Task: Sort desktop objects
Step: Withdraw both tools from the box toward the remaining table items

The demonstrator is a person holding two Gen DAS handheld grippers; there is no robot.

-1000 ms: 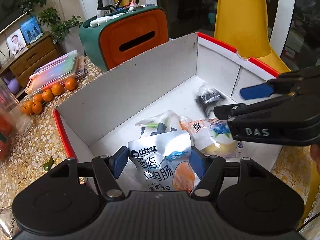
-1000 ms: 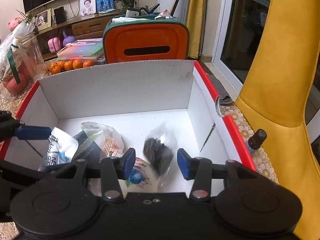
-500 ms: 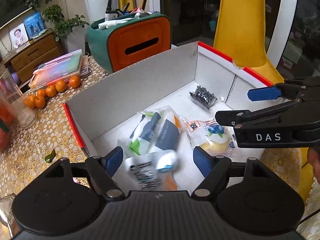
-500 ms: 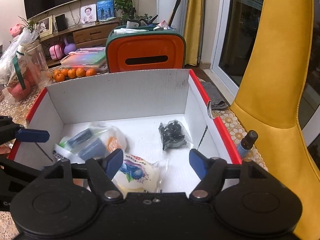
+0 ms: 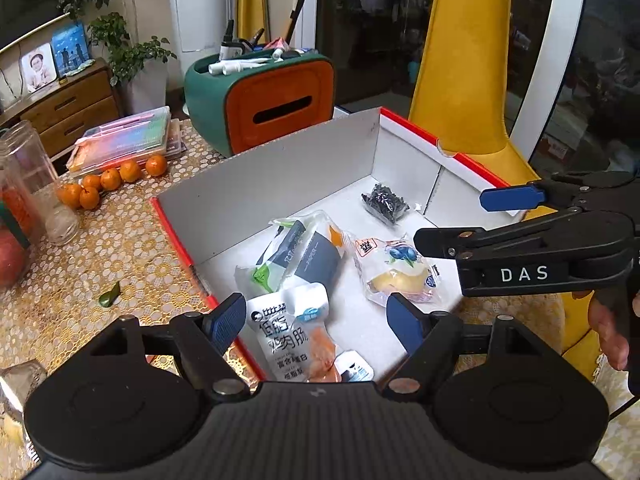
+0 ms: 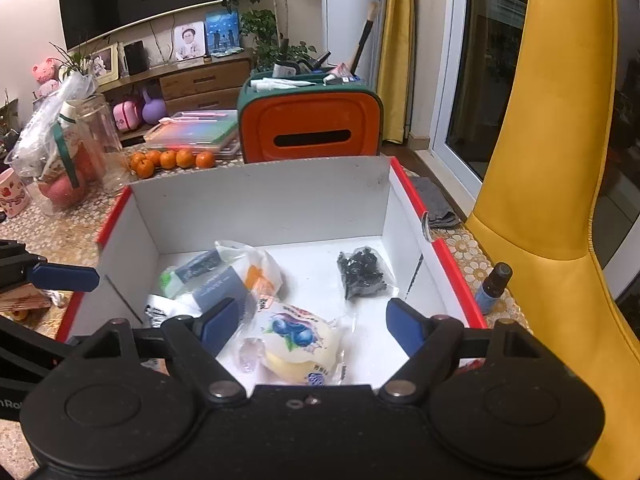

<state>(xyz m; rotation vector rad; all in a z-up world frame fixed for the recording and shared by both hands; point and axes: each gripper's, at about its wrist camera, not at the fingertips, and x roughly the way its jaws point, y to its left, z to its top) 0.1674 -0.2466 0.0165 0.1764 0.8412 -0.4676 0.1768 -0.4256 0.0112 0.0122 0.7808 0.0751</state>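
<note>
Left wrist view: the red-rimmed white box (image 5: 408, 128) sits on the gold lace tablecloth (image 5: 120, 256), long axis running near-left to far-right. Inside, the white chicken pouch (image 5: 288, 332) lies lengthwise at the near end, beside the blueberry bun packet (image 5: 394, 272) and the black bag (image 5: 384, 202). Left gripper (image 5: 316, 322) and right gripper (image 6: 308, 326) both gape empty above the box

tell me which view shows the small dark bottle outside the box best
The right wrist view. The small dark bottle stands upright on the table just outside the box's red-edged right wall, cap and blue label unobstructed. The left wrist view does not show it at all; the right hand-held gripper fills that side of the frame.
</note>
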